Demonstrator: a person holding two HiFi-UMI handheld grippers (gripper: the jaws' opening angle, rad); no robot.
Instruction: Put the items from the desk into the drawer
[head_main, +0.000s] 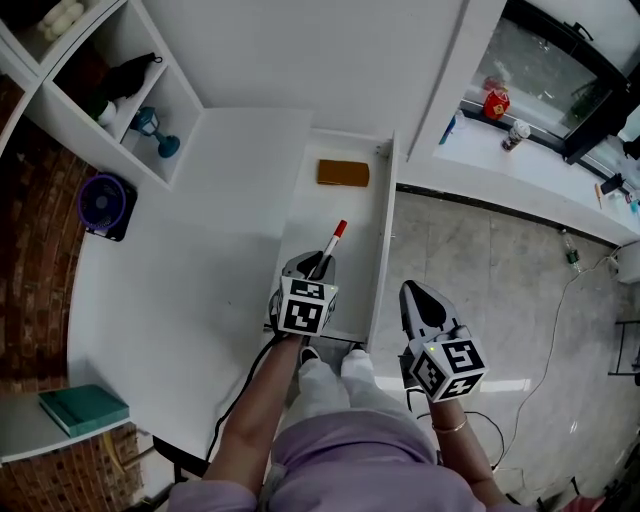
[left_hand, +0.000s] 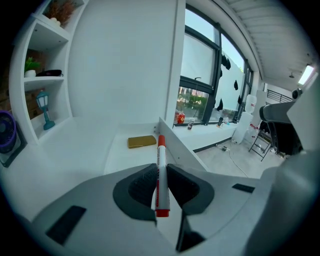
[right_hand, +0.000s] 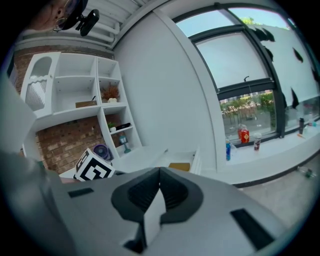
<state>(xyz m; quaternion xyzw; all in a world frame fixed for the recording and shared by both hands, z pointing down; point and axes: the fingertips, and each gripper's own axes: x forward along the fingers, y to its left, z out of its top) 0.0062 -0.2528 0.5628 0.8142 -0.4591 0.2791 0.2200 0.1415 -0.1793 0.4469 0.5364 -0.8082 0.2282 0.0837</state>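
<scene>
My left gripper (head_main: 316, 268) (left_hand: 161, 172) is shut on a white marker with a red cap (head_main: 332, 241) (left_hand: 161, 170), which sticks out forward over the near part of the open white drawer (head_main: 380, 215) (left_hand: 167, 135). A flat tan block (head_main: 343, 173) (left_hand: 141, 141) (right_hand: 179, 166) lies at the drawer's far end. To the right of the drawer, over the floor, my right gripper (head_main: 420, 297) (right_hand: 159, 176) hangs with its jaw tips together and nothing between them.
A white L-shaped desk (head_main: 190, 240) lies left of the drawer. It carries a purple fan (head_main: 106, 205) and a teal book (head_main: 84, 409). Shelves (head_main: 130, 95) hold a blue lantern (head_main: 155, 128). A windowsill (head_main: 520, 160) with bottles and cans runs at the right, above tiled floor (head_main: 480, 300).
</scene>
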